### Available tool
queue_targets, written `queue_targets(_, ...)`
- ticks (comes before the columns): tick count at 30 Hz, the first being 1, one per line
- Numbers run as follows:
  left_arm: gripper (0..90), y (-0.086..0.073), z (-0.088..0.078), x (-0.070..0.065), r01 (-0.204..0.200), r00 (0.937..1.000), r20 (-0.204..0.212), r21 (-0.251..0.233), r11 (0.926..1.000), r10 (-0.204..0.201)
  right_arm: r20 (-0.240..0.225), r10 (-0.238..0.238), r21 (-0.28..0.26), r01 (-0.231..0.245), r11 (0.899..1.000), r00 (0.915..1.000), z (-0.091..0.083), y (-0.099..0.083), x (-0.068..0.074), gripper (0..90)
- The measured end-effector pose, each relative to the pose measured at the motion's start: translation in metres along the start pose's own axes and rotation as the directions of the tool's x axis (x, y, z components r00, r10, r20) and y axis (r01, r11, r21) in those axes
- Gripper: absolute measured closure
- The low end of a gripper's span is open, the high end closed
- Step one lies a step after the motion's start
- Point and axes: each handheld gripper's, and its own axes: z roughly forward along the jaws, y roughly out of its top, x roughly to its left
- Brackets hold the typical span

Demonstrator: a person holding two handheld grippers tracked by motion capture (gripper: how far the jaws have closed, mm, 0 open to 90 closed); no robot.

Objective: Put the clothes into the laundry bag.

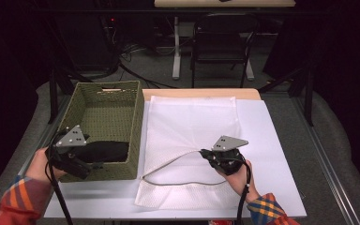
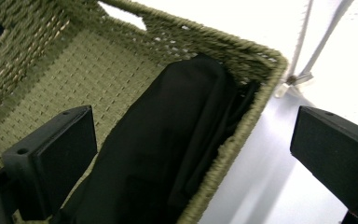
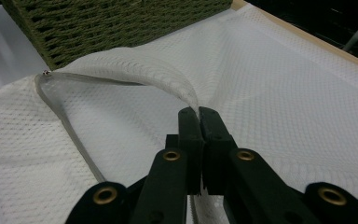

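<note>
The right tool [image 3: 199, 114] is clenched on the upper lip of the mesh bag [image 1: 192, 126], lifting its mouth open on the worktop [image 1: 281, 154]. The left tool [image 1: 77, 161] hangs released over the basket [image 1: 104, 91], jaws wide above the black cloth [image 2: 168, 149] lying inside. The bag is ready; I judge that grabbing the cloth and bagging it remain.

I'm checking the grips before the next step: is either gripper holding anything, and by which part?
The right gripper pinches the white mesh bag by the upper edge of its open mouth. The left gripper holds nothing.
</note>
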Motion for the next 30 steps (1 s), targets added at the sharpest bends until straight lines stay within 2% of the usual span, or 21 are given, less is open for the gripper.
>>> queue_targets(2, 0.1, 0.002, 0.003, 0.006, -0.001, 0.9998, 0.018, 0.014, 0.9999, 0.001, 0.001, -0.001, 0.003, 0.001, 1.0, 1.0, 0.0, 0.0, 0.0, 88.6)
queue_targets(5, 0.1, 0.005, 0.007, 0.015, -0.008, 0.9998, 0.018, 0.061, 0.9981, 0.007, -0.002, -0.003, 0.004, 0.003, 1.0, 1.0, 0.0, 0.0, 0.001, 88.6)
queue_targets(7, 0.1, 0.007, 0.01, 0.02, -0.013, 0.9999, 0.011, 0.1, 0.9949, 0.012, -0.001, -0.005, 0.001, 0.005, 1.0, 1.0, 0.0, 0.0, 0.0, 88.6)
queue_targets(12, 0.0, 0.014, 0.018, 0.031, -0.04, 0.9989, 0.03, 0.175, 0.9838, 0.035, 0.0, 0.001, 0.001, -0.001, 1.0, 1.0, -0.001, 0.0, 0.0, 88.6)
queue_targets(17, 0.1, 0.021, 0.029, 0.039, -0.072, 0.997, 0.047, 0.249, 0.9659, 0.062, -0.007, 0.0, 0.001, 0.0, 1.0, 1.0, 0.0, 0.0, -0.001, 88.6)
queue_targets(22, 0.2, 0.021, 0.043, 0.045, -0.057, 0.9973, 0.062, 0.318, 0.9463, 0.039, -0.009, 0.003, -0.002, -0.003, 1.0, 1.0, -0.001, 0.0, -0.002, 88.6)
queue_targets(28, 0.3, 0.02, 0.058, 0.052, -0.071, 0.9955, 0.086, 0.38, 0.9222, 0.042, -0.008, 0.004, 0.0, -0.004, 1.0, 1.0, -0.001, -0.001, -0.002, 88.6)
queue_targets(30, 0.2, 0.019, 0.063, 0.053, -0.068, 0.9946, 0.099, 0.385, 0.9203, 0.032, -0.008, 0.002, 0.002, -0.002, 1.0, 1.0, -0.001, -0.001, -0.002, 88.6)
